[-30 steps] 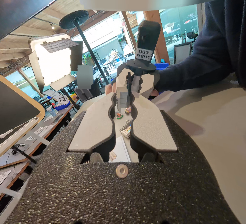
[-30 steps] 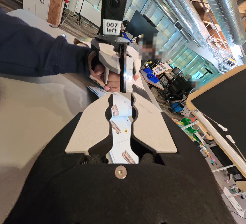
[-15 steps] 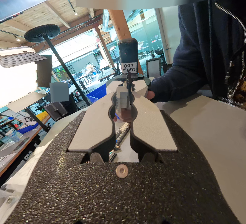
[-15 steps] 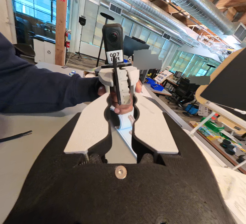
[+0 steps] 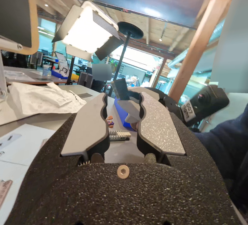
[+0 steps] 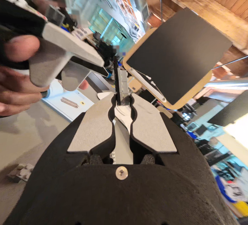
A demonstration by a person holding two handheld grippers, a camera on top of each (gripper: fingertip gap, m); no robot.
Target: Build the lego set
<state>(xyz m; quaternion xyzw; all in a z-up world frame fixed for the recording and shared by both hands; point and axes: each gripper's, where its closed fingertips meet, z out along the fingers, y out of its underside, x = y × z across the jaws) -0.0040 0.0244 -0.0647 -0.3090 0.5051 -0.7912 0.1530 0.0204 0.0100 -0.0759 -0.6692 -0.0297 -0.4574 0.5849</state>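
In the right wrist view my right gripper (image 6: 122, 96) is shut on a lego assembly (image 6: 121, 83), a thin black plate with grey bricks stacked on one side, and holds it upright in the air. Both pads press on its lower end. My left gripper (image 6: 94, 71) is up and to the left of it, open and apart from it. In the left wrist view my left gripper (image 5: 122, 95) is wide open with nothing between the fingers. Beyond them the right gripper (image 5: 124, 96) holds the black plate (image 5: 120, 88).
On the grey table (image 5: 120, 150) lie a grey and white brick strip (image 5: 119, 135), small minifigure parts (image 5: 110, 121), a blue block (image 5: 120, 112), a crumpled white bag (image 5: 44, 100) and the instruction booklet (image 6: 64, 102). Loose grey bricks (image 6: 21, 171) lie near the front left.
My left gripper held the assembly and has let go, opened wide and drawn away. My right gripper, open around it before, has closed on it and holds it alone.
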